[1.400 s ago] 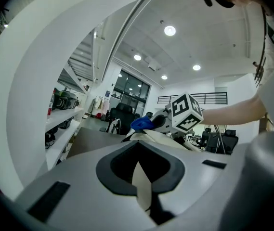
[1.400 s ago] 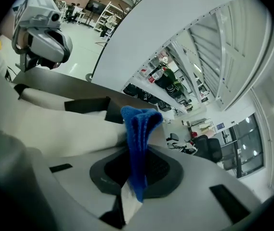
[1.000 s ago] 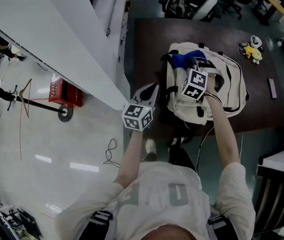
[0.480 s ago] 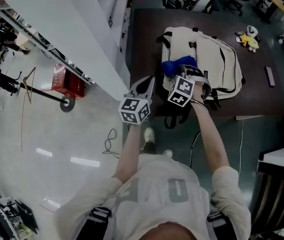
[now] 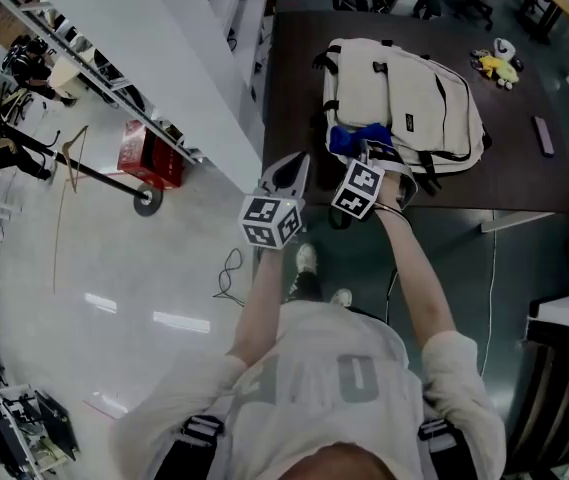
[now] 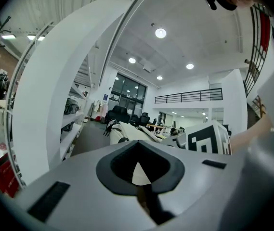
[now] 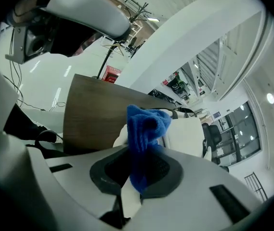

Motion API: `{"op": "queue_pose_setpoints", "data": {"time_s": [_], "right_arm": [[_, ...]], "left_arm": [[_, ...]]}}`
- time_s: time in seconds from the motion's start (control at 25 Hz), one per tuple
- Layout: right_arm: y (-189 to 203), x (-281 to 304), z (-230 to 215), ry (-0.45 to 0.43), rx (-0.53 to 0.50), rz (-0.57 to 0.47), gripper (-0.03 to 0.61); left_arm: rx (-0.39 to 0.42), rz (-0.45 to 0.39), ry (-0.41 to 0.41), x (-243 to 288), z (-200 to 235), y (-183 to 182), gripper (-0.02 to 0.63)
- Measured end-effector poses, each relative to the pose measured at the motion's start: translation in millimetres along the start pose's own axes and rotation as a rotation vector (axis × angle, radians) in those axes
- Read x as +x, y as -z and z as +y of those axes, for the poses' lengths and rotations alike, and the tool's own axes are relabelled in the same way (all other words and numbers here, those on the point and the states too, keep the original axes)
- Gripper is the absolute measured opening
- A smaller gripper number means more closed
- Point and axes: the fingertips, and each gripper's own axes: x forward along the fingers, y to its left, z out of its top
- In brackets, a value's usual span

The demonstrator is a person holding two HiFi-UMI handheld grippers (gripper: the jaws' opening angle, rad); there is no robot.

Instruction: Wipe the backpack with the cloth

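One backpack (image 5: 404, 93), one cloth (image 7: 144, 129) in right gripper (image 7: 129, 186)

Head view dim and bluish, pale glare streaks on the glossy floor (image 5: 84, 268) at 8 o'clock, gripper views brighter, round ceiling lamps (image 6: 161, 32) at 12 o'clock in the left one, heavy fisheye bending, black corners, cloth (image 7: 146, 121) fairly sharp, grey foreground at 6 o'clock blurred
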Motion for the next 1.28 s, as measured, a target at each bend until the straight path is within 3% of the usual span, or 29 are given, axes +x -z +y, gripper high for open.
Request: {"op": "queue_pose_setpoints", "data": {"time_s": [0.36, 0.48, 0.68, 0.8, 1.0, 1.28], "right_arm": [[-2, -25, 32, -0.042, -0.068, -0.048, 0.041], [-1, -43, 15, -0.015, -0.011, -0.108, 0.041], [13, -71, -64, 0.128, 0.096, -0.165, 0.041], [37, -67, -109, 0.165, 0.157, -0.154, 0.041], [71, -29, -167, 0.184, 0.132, -0.108, 0.041], [80, 42, -288, 0.191, 0.046, -0.049, 0.041]], "left_arm": [[0.011, -0.004, 0.019, -15, -36, 11, 0.005], [0.03, 0.001, 0.043, -7, -47, 11, 0.005], [0.051, -0.031, 0.081, 29, -55, -10, 0.005], [0.068, -0.061, 0.114, 64, -63, -27, 0.005], [0.04, -0.104, 0.109, 127, -53, -43, 0.005], [0.029, -0.118, 0.119, 211, -34, -69, 0.005]]}}
